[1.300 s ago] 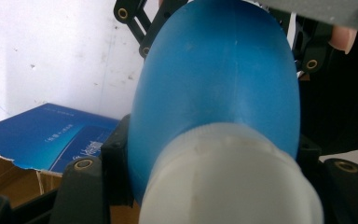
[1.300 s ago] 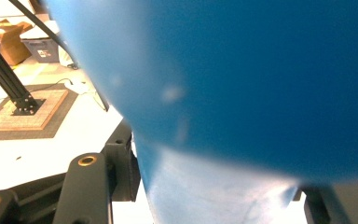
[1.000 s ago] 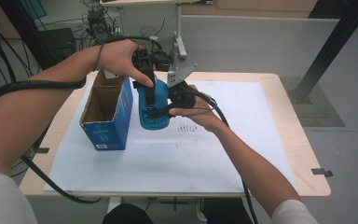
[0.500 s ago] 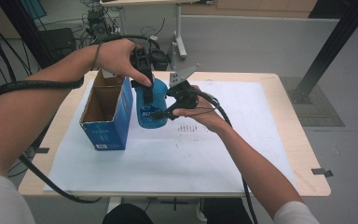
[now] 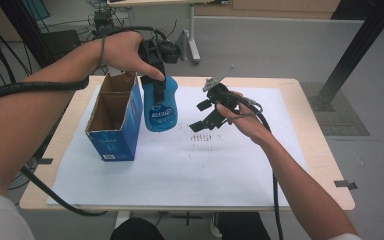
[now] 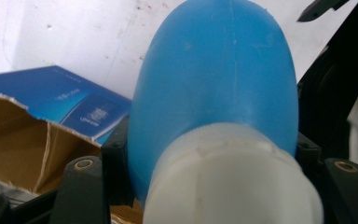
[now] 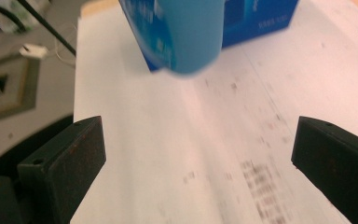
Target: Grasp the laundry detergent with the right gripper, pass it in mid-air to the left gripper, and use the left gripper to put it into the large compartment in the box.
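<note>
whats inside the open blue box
The blue box shows bare brown cardboard walls and nothing else in the part that can be seen. Its bottom is hidden by its near wall. The blue bottle hangs outside it in the left tongs.

**Plastic, card and paper on pale wood**

The rounded blue plastic bottle (image 5: 160, 107) looks smooth and faintly matt, with a moulded seam and a white, duller plastic neck (image 6: 230, 182). The open blue cardboard box (image 5: 114, 125) has printed, slightly glossy outsides and raw brown insides. A white paper sheet (image 5: 180, 170), ink-smudged, covers the light wooden tabletop (image 5: 325, 165).
</note>
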Tool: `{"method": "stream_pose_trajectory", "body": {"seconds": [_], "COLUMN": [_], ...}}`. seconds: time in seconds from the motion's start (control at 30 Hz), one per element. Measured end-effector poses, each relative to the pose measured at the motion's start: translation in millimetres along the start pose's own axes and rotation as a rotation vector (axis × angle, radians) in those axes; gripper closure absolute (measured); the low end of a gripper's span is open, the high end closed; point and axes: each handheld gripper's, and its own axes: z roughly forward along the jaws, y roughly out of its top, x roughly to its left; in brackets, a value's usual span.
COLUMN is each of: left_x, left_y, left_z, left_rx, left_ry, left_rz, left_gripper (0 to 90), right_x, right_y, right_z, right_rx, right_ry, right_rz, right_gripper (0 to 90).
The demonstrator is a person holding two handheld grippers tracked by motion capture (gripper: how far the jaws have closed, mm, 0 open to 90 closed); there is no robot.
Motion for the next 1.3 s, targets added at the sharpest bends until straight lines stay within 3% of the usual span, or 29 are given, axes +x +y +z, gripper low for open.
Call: {"method": "stream_pose_trajectory", "body": {"seconds": [0.07, 0.23, 0.37, 0.53, 0.77, 1.0, 1.3], "left_x": [4.1, 12.4, 22.6, 34.5, 44.7, 50.4, 57.7], "left_y": [-2.5, -9.2, -19.4, -39.9, -69.6, -98.4, -117.4], "left_z": [-7.5, -29.5, -47.3, -73.3, -102.9, -126.8, -133.7], "left_rx": [-0.005, -0.025, -0.033, -0.096, -0.133, -0.159, -0.187], "left_ry": [-0.014, 0.002, -0.007, -0.023, 0.029, 0.079, 0.09], "left_rz": [-0.055, -0.186, -0.333, -0.525, -0.774, -0.95, -1.073], "left_gripper": [37.6, 37.6, 37.6, 37.7, 37.8, 37.8, 37.8], "right_x": [1.3, 2.2, 2.6, 2.3, 2.7, 2.9, 1.0], "right_y": [-2.4, -8.8, -14.4, -19.7, -27.1, -35.4, -38.3], "right_z": [-8.6, -30.8, -48.9, -70.0, -94.9, -109.2, -118.0], "right_rx": [0.036, 0.123, 0.161, 0.196, 0.227, 0.236, 0.254], "right_ry": [-0.025, -0.064, -0.091, -0.136, -0.171, -0.185, -0.187], "right_rz": [0.009, 0.005, 0.018, 0.024, 0.038, 0.048, 0.053], "right_gripper": [3.0, 3.7, 4.0, 4.0, 4.1, 4.3, 4.4]}}
